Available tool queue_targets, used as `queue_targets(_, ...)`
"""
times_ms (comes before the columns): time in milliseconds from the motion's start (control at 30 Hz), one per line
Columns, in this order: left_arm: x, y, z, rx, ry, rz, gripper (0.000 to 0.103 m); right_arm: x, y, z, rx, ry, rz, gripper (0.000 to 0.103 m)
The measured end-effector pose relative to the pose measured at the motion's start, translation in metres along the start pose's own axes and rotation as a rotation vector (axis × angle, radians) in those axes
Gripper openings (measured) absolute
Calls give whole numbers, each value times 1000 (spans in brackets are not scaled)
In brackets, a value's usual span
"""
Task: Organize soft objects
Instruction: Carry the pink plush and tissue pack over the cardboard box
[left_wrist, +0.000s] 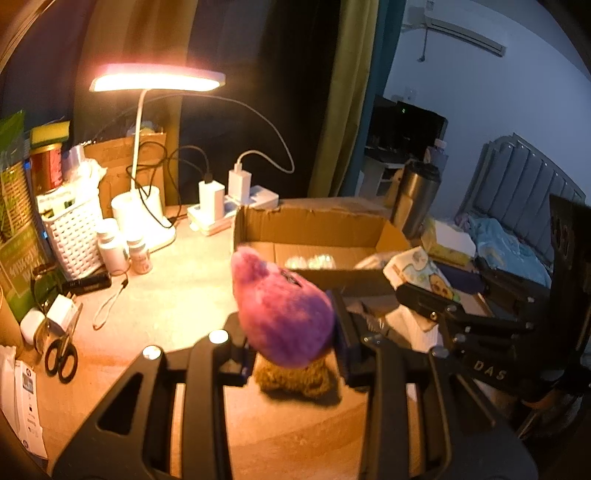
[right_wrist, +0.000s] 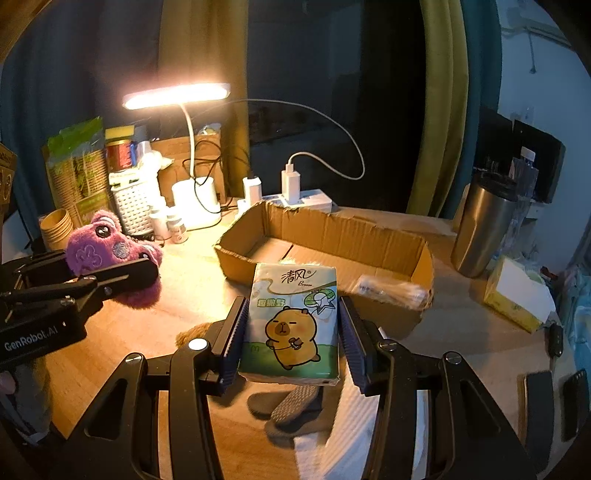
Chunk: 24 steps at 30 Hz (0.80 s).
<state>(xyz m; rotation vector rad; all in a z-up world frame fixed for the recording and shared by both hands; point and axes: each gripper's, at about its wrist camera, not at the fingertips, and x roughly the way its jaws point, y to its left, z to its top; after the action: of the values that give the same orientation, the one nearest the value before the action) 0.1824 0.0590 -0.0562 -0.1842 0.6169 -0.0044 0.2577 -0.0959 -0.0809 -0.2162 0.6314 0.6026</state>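
My left gripper (left_wrist: 291, 328) is shut on a purple plush toy (left_wrist: 280, 314) and holds it above the table; it also shows in the right wrist view (right_wrist: 110, 251). My right gripper (right_wrist: 291, 325) is shut on a tissue pack with a capybara print (right_wrist: 291, 321), held up in front of the open cardboard box (right_wrist: 332, 232). The pack also shows in the left wrist view (left_wrist: 421, 273). A clear wrapped packet (right_wrist: 391, 288) lies in the box. A brown fuzzy item (left_wrist: 295, 380) lies under the plush. Grey socks (right_wrist: 288, 406) and white cloth (right_wrist: 351, 435) lie below the pack.
A lit desk lamp (right_wrist: 177, 96), white basket (right_wrist: 133, 210), pill bottles (left_wrist: 118, 251), chargers on a power strip (right_wrist: 295, 192) and paper cups (right_wrist: 57, 229) crowd the back left. A steel tumbler (right_wrist: 484, 221) and a tissue box (right_wrist: 517, 295) stand right. Scissors (left_wrist: 61, 358) lie left.
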Motion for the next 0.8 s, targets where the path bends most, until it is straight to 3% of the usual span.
queue_targets(800,38,-24,78,-2,-94,22,35,23,-57,41,20,-79,-30,51)
